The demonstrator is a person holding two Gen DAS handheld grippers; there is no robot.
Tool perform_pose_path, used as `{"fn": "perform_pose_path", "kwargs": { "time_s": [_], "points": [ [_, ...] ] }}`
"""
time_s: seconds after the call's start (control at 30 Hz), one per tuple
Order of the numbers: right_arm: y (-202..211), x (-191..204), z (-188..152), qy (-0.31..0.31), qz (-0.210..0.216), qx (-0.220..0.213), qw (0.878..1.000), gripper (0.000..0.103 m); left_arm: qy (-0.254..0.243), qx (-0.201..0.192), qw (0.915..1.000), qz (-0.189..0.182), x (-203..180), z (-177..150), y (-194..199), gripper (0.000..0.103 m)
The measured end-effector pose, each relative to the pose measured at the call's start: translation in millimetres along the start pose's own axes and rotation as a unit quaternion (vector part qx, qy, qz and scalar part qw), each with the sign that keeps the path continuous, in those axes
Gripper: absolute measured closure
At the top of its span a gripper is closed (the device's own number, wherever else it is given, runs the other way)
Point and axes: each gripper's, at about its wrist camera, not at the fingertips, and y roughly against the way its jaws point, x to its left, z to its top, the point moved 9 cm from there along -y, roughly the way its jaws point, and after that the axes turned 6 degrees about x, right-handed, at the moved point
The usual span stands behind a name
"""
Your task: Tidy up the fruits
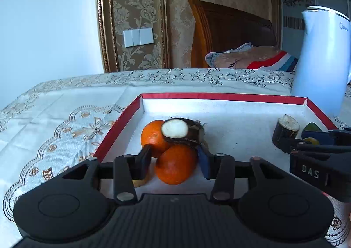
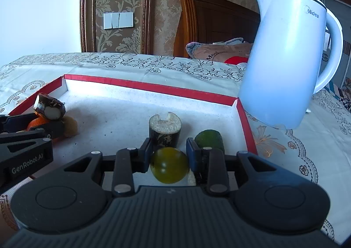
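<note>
A red-rimmed tray (image 1: 219,95) (image 2: 153,86) with a white floor holds the fruit. At its left, two oranges (image 1: 175,166) lie together with a dark sugarcane piece (image 1: 182,130) (image 2: 50,106) resting across them. My left gripper (image 1: 174,152) straddles the nearer orange; its pads stand slightly off the peel, so it is open. My right gripper (image 2: 169,145) is shut on a yellow-green round fruit (image 2: 170,164) near the tray's front right. Just beyond it an upright sugarcane stub (image 2: 165,131) (image 1: 287,127) stands beside a dark green fruit (image 2: 208,138).
A tall white kettle (image 2: 289,61) (image 1: 322,61) stands on the embroidered tablecloth (image 1: 65,127) past the tray's right corner. A pale yellow fruit (image 2: 71,126) lies behind the oranges. Beyond the table are a wooden headboard (image 1: 230,28) and a pillow.
</note>
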Motion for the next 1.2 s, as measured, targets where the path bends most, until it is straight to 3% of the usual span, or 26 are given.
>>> {"fn": "perform_pose_path", "kwargs": {
  "time_s": [0.07,0.23,0.63,0.8,1.2],
  "points": [
    [0.3,0.7,-0.4,0.002,-0.003,-0.001,1.000,0.074,0.013,0.022,0.9996,-0.012,3.5,-3.7,-6.8,0.049],
    [1.6,1.2,-1.0,0.000,-0.002,-0.005,1.000,0.072,0.006,0.021,0.9997,-0.007,3.4,-4.0,-5.9,0.049],
    [8.8,2.5,-3.4,-0.001,0.008,-0.011,1.000,0.052,0.006,0.022,0.9996,-0.016,6.1,-7.6,-1.8,0.047],
    [14.0,-1.3,-3.3,0.000,-0.009,-0.023,1.000,0.030,0.011,0.025,0.9994,-0.021,8.2,-10.8,2.5,0.046],
    [24.6,-2.6,-7.2,0.003,-0.018,-0.033,0.999,0.019,0.004,0.020,0.9996,-0.020,8.3,-14.6,9.3,0.042]
  ]
}}
